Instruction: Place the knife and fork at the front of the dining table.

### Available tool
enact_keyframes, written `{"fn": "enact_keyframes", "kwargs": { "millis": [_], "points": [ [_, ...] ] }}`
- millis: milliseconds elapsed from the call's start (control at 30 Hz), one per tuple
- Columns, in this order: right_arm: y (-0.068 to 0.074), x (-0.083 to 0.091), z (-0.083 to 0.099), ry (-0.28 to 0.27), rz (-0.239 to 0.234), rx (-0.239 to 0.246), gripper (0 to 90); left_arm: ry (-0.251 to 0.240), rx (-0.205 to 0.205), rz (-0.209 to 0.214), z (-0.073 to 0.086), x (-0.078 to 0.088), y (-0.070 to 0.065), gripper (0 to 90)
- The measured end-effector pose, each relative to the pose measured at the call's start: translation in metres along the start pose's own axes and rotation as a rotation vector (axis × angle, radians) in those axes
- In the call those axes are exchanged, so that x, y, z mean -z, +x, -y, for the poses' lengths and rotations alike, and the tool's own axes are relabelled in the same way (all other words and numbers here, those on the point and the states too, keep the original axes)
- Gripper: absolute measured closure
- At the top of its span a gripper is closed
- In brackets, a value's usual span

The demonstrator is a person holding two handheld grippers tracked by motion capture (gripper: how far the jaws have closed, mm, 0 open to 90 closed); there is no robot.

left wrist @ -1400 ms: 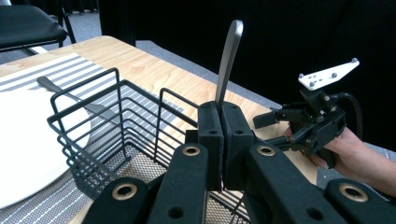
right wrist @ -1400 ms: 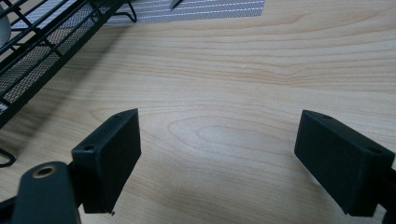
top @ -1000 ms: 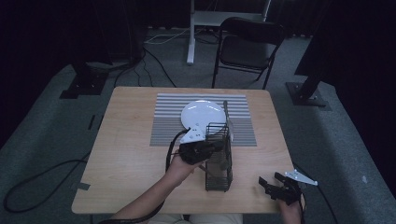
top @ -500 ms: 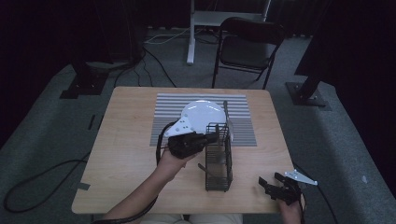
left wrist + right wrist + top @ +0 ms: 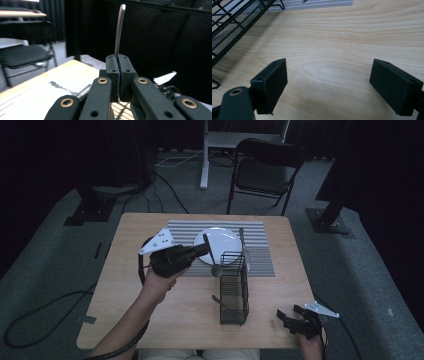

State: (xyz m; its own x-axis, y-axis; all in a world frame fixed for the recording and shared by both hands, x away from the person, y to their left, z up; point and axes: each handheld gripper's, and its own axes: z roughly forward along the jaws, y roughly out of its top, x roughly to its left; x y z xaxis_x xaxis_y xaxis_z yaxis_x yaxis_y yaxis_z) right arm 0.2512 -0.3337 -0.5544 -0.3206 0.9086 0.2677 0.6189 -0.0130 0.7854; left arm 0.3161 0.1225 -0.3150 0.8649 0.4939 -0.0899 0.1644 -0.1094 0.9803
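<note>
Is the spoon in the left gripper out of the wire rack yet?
Out. The left gripper is shut on the spoon, whose bowl hangs beside the wire rack, over the striped mat.

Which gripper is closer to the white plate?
The left. The left gripper hangs at the white plate's near-left edge, shut on a spoon. The right gripper sits open at the table's near-right corner, past the black wire rack.
</note>
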Motion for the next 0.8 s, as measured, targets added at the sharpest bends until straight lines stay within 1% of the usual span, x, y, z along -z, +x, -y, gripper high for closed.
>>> {"fn": "enact_keyframes", "kwargs": {
  "millis": [67, 100, 133, 167, 200, 233, 267, 333, 367, 433, 467, 500, 567, 600, 633, 700, 767, 800],
  "points": [
    [0.000, 0.000, 0.000, 0.002, 0.001, 0.001, 14.1, -0.001, -0.002, -0.047, -0.002, 0.008, 0.004, 88.6],
    [0.000, 0.000, 0.000, 0.002, 0.001, 0.000, 14.1, 0.003, -0.005, -0.057, -0.003, 0.012, 0.007, 88.6],
    [0.000, 0.000, 0.000, 0.003, 0.002, 0.000, 14.1, 0.006, 0.001, -0.077, -0.003, 0.015, 0.011, 88.6],
    [0.000, 0.000, 0.000, 0.004, 0.002, -0.001, 14.1, 0.020, 0.011, -0.093, -0.003, 0.017, 0.016, 88.6],
    [0.000, 0.000, 0.000, 0.005, 0.002, -0.001, 14.1, 0.035, 0.015, -0.123, -0.002, 0.019, 0.020, 88.6],
    [0.000, 0.000, 0.000, 0.005, 0.002, -0.001, 14.1, 0.035, 0.015, -0.123, -0.002, 0.019, 0.020, 88.6],
    [0.000, 0.000, 0.000, 0.005, 0.002, -0.001, 14.1, 0.058, 0.025, -0.173, 0.002, 0.021, 0.030, 88.6],
    [0.000, -0.001, 0.000, 0.006, 0.003, -0.001, 14.2, 0.073, 0.050, -0.214, 0.008, 0.022, 0.040, 88.6],
    [0.000, -0.001, 0.000, 0.006, 0.003, -0.001, 14.1, 0.079, 0.068, -0.220, 0.011, 0.022, 0.045, 88.6],
    [0.000, -0.001, 0.000, 0.007, 0.003, 0.000, 14.1, 0.095, 0.094, -0.252, 0.019, 0.020, 0.055, 88.6],
    [0.000, -0.001, 0.000, 0.007, 0.003, 0.000, 14.1, 0.104, 0.110, -0.260, 0.024, 0.019, 0.059, 88.6],
    [0.001, -0.001, 0.000, 0.008, 0.003, 0.000, 14.1, 0.121, 0.119, -0.286, 0.028, 0.017, 0.064, 88.6],
    [0.001, -0.001, 0.000, 0.009, 0.003, -0.001, 14.1, 0.157, 0.121, -0.335, 0.038, 0.012, 0.070, 88.6],
    [0.001, -0.001, 0.000, 0.009, 0.003, -0.001, 14.1, 0.169, 0.129, -0.348, 0.042, 0.010, 0.074, 88.6],
    [0.001, -0.001, 0.000, 0.009, 0.003, -0.001, 14.1, 0.179, 0.145, -0.362, 0.047, 0.008, 0.078, 88.6],
    [0.001, -0.001, 0.000, 0.009, 0.003, 0.000, 14.2, 0.201, 0.156, -0.398, 0.057, 0.003, 0.085, 88.6],
    [0.001, -0.001, 0.000, 0.009, 0.002, 0.000, 14.2, 0.214, 0.193, -0.406, 0.067, -0.001, 0.093, 88.6],
    [0.001, -0.001, 0.000, 0.009, 0.002, 0.000, 14.1, 0.218, 0.206, -0.416, 0.072, -0.004, 0.096, 88.6]
  ]
}}
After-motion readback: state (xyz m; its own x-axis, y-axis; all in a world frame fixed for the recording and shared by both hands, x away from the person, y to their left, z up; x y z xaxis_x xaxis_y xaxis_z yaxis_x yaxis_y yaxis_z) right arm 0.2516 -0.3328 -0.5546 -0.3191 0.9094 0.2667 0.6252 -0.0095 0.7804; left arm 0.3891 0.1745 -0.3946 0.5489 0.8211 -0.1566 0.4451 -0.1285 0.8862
